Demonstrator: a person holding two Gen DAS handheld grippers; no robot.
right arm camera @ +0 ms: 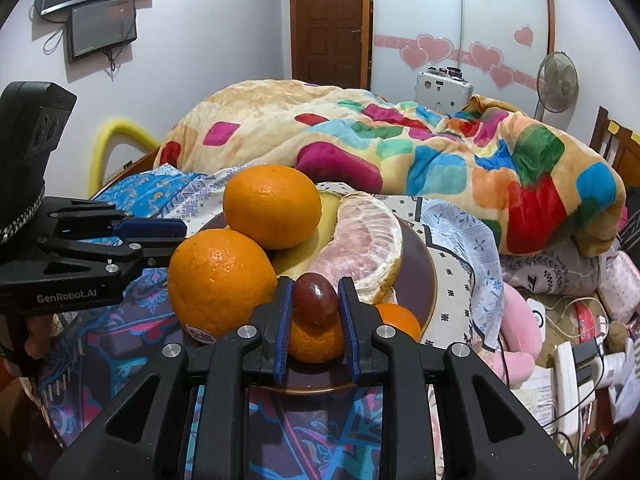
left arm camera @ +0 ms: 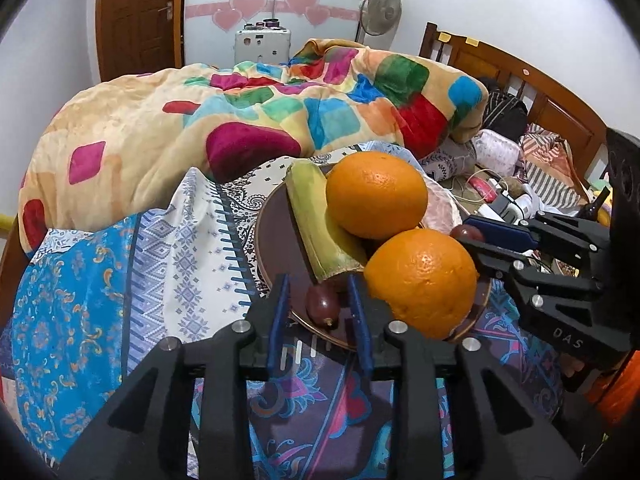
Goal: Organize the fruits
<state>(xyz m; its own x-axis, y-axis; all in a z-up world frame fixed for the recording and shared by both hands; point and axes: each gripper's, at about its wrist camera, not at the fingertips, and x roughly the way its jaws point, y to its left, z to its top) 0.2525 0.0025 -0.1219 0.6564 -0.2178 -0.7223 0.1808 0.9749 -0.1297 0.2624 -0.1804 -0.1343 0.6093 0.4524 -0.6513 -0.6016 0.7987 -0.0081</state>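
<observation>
seen only in the left wrist view: left gripper (left arm camera: 318, 284) with jaws apart, a loose grape (left arm camera: 322, 306) lying on the plate (left arm camera: 276, 232) between the blue pads, gaps visible on both sides. also showed a banana (left arm camera: 316, 220) running along the plate, its cut end just beyond the fingertips.

seen only in the right wrist view: right gripper (right arm camera: 315, 284) closed on a second grape (right arm camera: 316, 300), both pads touching it, directly above a tangerine (right arm camera: 316, 344). also showed a peeled pomelo segment (right arm camera: 360, 240) behind that grape and another tangerine (right arm camera: 400, 320) just to the right.

seen in both views: two oranges, far orange (left arm camera: 376, 194) and near orange (left arm camera: 420, 280), touching, standing between the two grippers.

edges and room: near rim of the plate lay just under the fingertips of both grippers. bare plate surface remained left of the banana. flat patterned sheet (left arm camera: 180, 248) extended left of the plate; heaped blanket (left arm camera: 160, 128) rose behind it.
</observation>
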